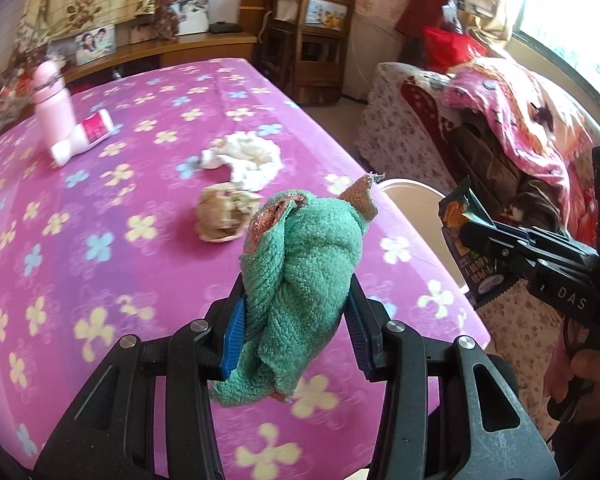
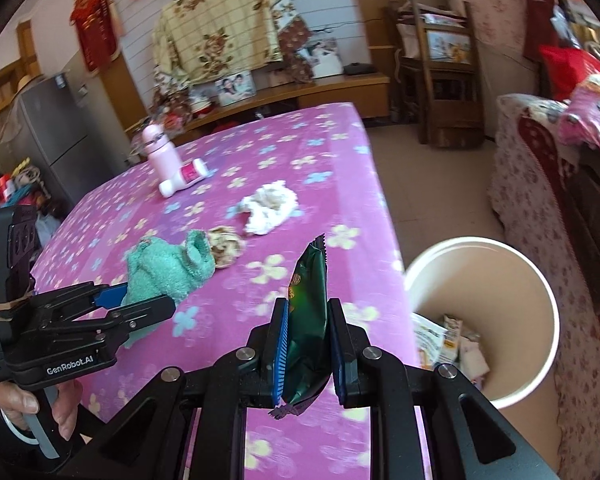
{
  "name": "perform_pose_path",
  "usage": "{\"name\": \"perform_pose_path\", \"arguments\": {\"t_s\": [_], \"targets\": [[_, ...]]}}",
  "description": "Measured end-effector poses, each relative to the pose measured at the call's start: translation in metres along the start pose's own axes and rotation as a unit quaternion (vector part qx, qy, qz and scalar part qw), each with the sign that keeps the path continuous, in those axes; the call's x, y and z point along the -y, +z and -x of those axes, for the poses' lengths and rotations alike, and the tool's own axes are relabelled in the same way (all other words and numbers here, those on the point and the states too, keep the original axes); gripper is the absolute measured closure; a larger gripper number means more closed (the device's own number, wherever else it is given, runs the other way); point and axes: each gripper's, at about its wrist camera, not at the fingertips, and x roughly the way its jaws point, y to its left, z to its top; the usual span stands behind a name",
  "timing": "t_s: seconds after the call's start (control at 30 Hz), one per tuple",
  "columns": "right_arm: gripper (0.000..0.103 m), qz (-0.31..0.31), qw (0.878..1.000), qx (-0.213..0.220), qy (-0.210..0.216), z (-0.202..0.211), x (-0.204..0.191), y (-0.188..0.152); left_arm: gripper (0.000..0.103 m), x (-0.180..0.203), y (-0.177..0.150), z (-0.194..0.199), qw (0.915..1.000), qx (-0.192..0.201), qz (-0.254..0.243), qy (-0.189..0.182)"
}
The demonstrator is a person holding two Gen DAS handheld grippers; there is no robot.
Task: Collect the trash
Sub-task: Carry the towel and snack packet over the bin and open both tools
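My left gripper [image 1: 296, 312] is shut on a bunched green towel [image 1: 304, 268], held above the pink flowered table [image 1: 100, 240]; the towel also shows in the right wrist view [image 2: 168, 268]. My right gripper [image 2: 308, 344] is shut on a dark green snack wrapper [image 2: 308, 312], held upright near the table's right edge; it also shows in the left wrist view [image 1: 466, 240]. A beige bin [image 2: 532, 292] with trash inside stands on the floor right of the table. A crumpled brown paper ball [image 1: 224, 216] and white crumpled tissue [image 1: 248, 160] lie on the table.
A pink bottle [image 1: 54, 100] stands and a white-and-pink tube [image 1: 86, 136] lies at the table's far left. A covered sofa [image 2: 540, 200] is right of the bin. Wooden chairs [image 2: 444, 80] and a sideboard [image 2: 300, 92] stand beyond the table.
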Motion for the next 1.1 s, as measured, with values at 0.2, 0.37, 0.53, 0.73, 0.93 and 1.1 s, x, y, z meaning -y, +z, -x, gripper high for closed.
{"name": "perform_pose_path", "arguments": {"t_s": [0.2, 0.37, 0.53, 0.73, 0.93, 1.1], "targets": [[0.085, -0.03, 0.999, 0.004, -0.027, 0.011, 0.039, -0.006, 0.06, 0.032, 0.011, -0.02, 0.9995, -0.012, -0.013, -0.025], [0.085, -0.051, 0.998, 0.002, -0.048, 0.014, 0.068, -0.01, 0.06, 0.061, 0.023, -0.038, 0.9985, -0.02, -0.028, -0.043], [0.085, -0.081, 0.994, -0.002, -0.066, 0.011, 0.103, -0.014, 0.06, 0.086, 0.034, -0.061, 0.9971, -0.037, -0.036, -0.056], [0.086, -0.106, 0.991, -0.008, -0.08, 0.003, 0.13, -0.018, 0.06, 0.107, 0.045, -0.085, 0.9962, -0.045, -0.042, -0.061], [0.085, -0.12, 0.989, -0.015, -0.086, -0.006, 0.148, -0.018, 0.06, 0.115, 0.052, -0.103, 0.9955, -0.053, -0.044, -0.064], [0.085, -0.121, 0.988, -0.018, -0.091, -0.013, 0.152, -0.017, 0.06, 0.117, 0.056, -0.112, 0.9955, -0.056, -0.039, -0.065]]}}
